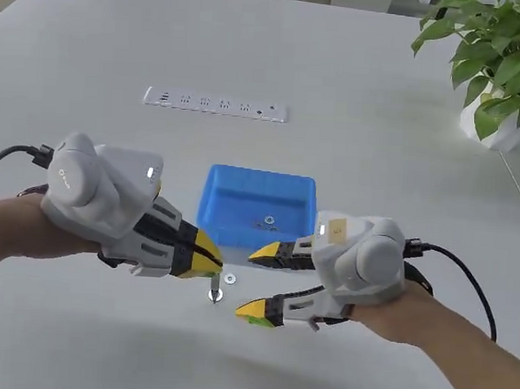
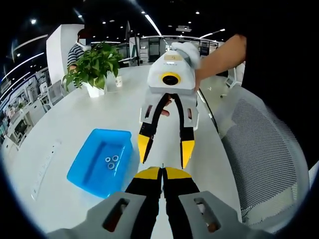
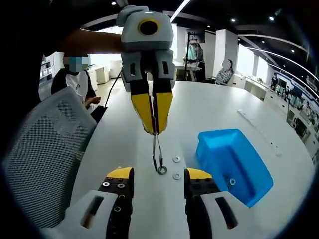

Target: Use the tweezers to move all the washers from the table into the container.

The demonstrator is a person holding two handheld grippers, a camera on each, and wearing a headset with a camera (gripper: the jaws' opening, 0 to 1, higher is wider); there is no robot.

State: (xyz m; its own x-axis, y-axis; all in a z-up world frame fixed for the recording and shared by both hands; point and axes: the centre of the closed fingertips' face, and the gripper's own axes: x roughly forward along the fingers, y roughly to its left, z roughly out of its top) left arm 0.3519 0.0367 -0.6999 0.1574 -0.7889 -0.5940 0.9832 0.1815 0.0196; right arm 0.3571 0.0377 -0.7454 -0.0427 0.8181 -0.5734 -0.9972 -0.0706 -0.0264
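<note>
My left gripper (image 1: 211,260) is shut on thin metal tweezers (image 3: 156,149) that point down at the white table (image 1: 351,121). Their tips meet a washer (image 3: 162,170) lying on the table; I cannot tell whether it is pinched. Two more washers (image 3: 176,159) (image 3: 176,176) lie just beside it. My right gripper (image 1: 253,284) stands open facing the left one, its jaws either side of the washers, holding nothing. The blue container (image 1: 259,203) sits just behind, with a washer (image 1: 268,220) inside; the left gripper view shows a few washers (image 2: 112,159) in it.
A white power strip (image 1: 215,103) lies beyond the container. A potted plant (image 1: 498,59) stands at the table's far right corner. A mesh chair (image 3: 40,144) is by the table's near edge. People sit in the background.
</note>
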